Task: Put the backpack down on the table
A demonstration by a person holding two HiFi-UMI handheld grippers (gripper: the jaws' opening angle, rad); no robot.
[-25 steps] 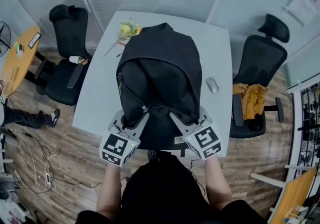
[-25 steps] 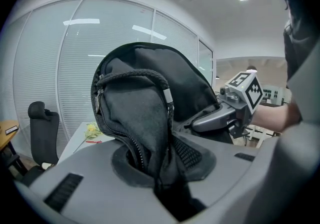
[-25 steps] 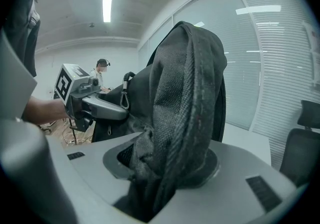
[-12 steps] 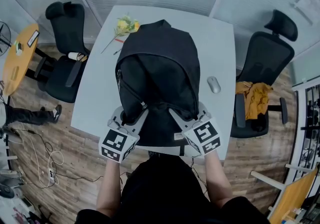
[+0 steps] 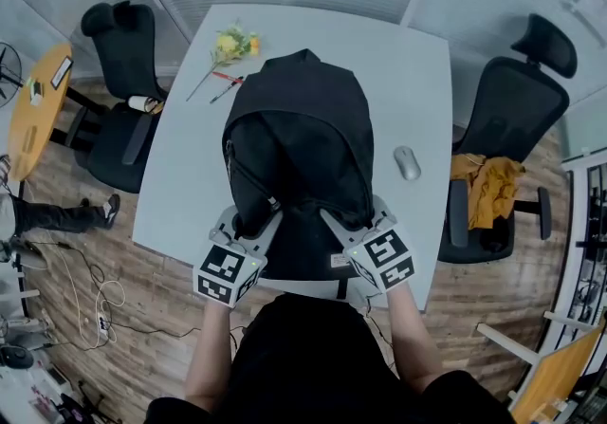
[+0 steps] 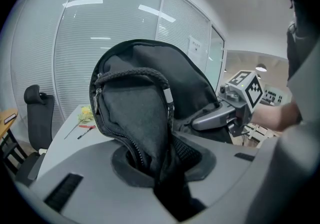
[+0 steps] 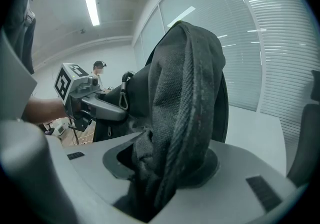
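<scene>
A black backpack (image 5: 302, 147) hangs over the white table (image 5: 190, 166), held up between my two grippers near the table's front edge. My left gripper (image 5: 266, 211) is shut on the backpack's zippered edge, and that fabric (image 6: 135, 128) fills its jaws in the left gripper view. My right gripper (image 5: 334, 219) is shut on the other side, with bunched black cloth (image 7: 175, 138) pinched between its jaws. In each gripper view the opposite gripper (image 6: 212, 118) (image 7: 102, 109) shows beside the bag. Whether the bag's bottom touches the table is hidden.
A yellow flower (image 5: 230, 45) and a red pen (image 5: 226, 77) lie at the table's far left. A grey mouse (image 5: 407, 163) sits right of the bag. Black chairs (image 5: 119, 119) (image 5: 507, 128) flank the table; the right one carries an orange cloth (image 5: 488, 187).
Both grippers and the backpack have sunk toward the table together. More of the table's far end, the flower and the pen now show beyond the bag.
</scene>
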